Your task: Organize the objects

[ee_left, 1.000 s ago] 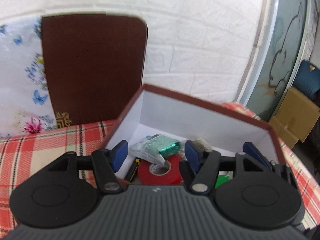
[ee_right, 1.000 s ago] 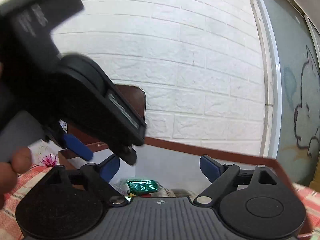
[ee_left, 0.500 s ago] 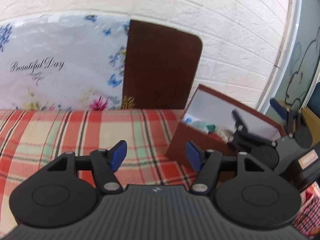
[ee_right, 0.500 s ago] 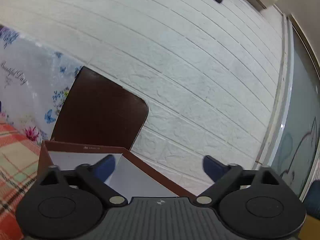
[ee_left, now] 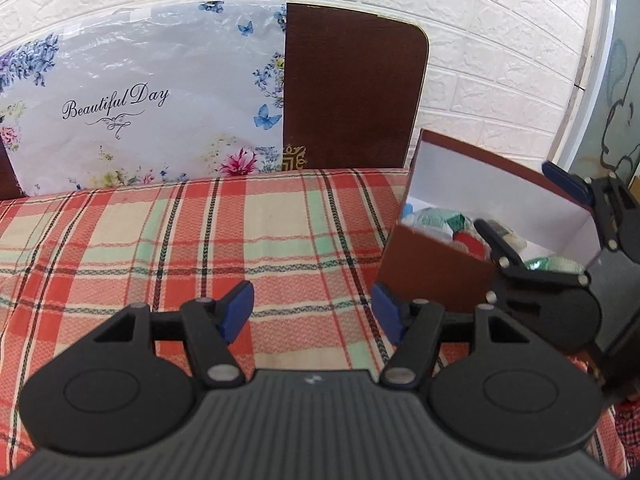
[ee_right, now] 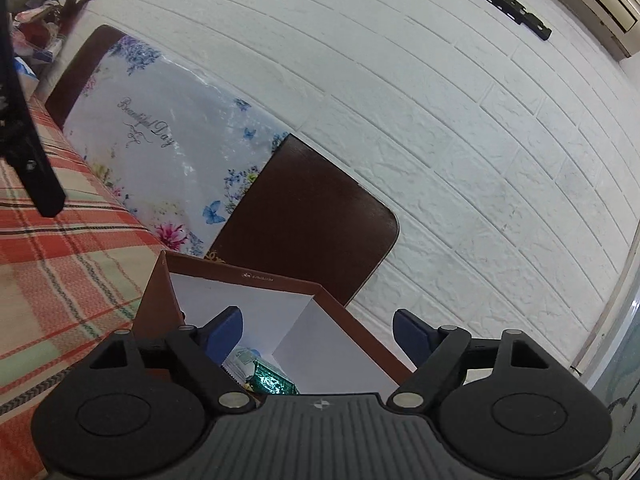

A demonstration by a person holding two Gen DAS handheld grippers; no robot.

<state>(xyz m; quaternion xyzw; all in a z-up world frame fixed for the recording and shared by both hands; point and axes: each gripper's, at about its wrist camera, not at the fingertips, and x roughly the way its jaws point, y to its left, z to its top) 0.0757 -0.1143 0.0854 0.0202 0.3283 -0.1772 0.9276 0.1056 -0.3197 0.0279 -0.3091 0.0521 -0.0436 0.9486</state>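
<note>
The left claw [ee_left: 313,312] hung spread and empty over the checked worktop [ee_left: 200,240], while the right claw [ee_right: 318,330], narrowing yet seemingly empty, straddled the brown box [ee_right: 256,308].

Surface: a table [ee_left: 120,240] covered with a plaid cloth [ee_left: 280,248] in red, cream and green with dark lines.
On it: one brown box [ee_left: 436,268] with white inside, open at the top, standing at the right edge near the far corner.
In the box: small packets, some in green foil, and something red.
Rest of the cloth: bare from the box toward the left edge.
Far edge: it meets two chair backs.
</note>
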